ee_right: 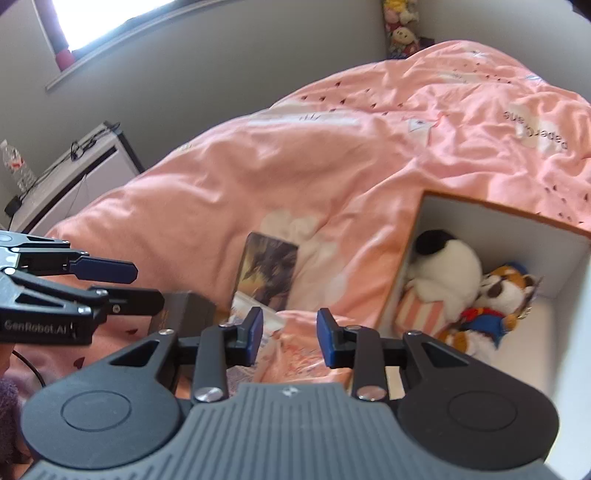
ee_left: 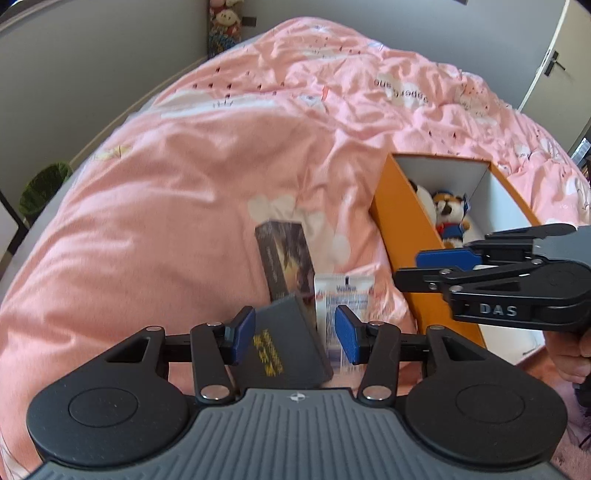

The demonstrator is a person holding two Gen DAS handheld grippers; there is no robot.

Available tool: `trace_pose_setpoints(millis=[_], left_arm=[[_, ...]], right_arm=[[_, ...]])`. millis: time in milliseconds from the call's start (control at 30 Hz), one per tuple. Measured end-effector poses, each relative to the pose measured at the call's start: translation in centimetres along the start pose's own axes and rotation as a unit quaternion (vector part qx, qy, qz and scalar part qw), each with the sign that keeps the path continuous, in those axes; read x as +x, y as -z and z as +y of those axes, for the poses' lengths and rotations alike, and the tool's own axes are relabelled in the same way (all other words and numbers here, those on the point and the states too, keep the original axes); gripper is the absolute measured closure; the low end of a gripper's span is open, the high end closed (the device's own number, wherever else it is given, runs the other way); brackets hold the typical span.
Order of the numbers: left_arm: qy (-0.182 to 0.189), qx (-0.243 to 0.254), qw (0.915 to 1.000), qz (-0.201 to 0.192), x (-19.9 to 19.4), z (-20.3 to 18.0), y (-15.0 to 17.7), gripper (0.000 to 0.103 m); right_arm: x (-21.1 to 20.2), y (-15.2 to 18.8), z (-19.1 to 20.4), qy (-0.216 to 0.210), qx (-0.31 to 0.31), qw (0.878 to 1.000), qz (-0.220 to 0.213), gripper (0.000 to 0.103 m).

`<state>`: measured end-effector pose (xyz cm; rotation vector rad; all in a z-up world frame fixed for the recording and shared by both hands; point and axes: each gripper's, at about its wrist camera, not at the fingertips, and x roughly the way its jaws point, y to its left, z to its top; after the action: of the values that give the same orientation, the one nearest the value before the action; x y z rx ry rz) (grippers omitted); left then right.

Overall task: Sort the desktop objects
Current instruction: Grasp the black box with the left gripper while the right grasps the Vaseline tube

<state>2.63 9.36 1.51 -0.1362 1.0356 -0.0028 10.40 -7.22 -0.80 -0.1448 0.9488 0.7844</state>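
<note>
A dark grey box with gold lettering (ee_left: pixel 284 350) (ee_right: pixel 188 306) lies on the pink duvet (ee_left: pixel 177 192). It shows between the pads of my left gripper (ee_left: pixel 295 328) (ee_right: pixel 147 286), which is open above it, and a sliver of bedding separates pad and box. Beside it lie a white sachet pack (ee_left: pixel 345 295) (ee_right: pixel 242 301) and a dark picture box (ee_left: pixel 284 254) (ee_right: pixel 269 269). My right gripper (ee_right: pixel 290 325) (ee_left: pixel 408 266) is open and empty by the near left wall of the orange box (ee_left: pixel 406 236) (ee_right: pixel 498 236). That box holds a tiger plush (ee_left: pixel 448 218) (ee_right: pixel 495 295) and a black-and-white plush (ee_right: pixel 447 266).
A green waste bin (ee_left: pixel 44 192) stands on the floor left of the bed. A white desk (ee_right: pixel 74 166) with a water bottle (ee_right: pixel 16 166) is by the window wall. A door (ee_left: pixel 550 62) is at the far right. Soft toys (ee_left: pixel 223 22) fill the far corner.
</note>
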Motion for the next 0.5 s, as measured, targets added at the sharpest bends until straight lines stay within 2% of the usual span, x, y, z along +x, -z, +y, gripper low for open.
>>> trace_pose_setpoints(millis=[133, 267, 500], left_arm=[[-0.001, -0.032, 0.9992, 0.025, 0.9, 0.6, 0.6, 0.047], [-0.001, -0.037, 0.9988, 0.032, 1.4, 0.0, 0.9, 0.042], [-0.049, 0.000, 0.9982, 0.035, 2.7, -2.4, 1.1, 0.038]], right_arm=[[2.1, 0.1, 0.8, -0.003, -0.004, 0.999, 0.032, 0.068], [3.5, 0.2, 1.0, 0.006, -0.015, 0.999, 0.050, 0.068], [5.3, -0.6, 1.5, 0.013, -0.046, 0.997, 0.066, 0.069]])
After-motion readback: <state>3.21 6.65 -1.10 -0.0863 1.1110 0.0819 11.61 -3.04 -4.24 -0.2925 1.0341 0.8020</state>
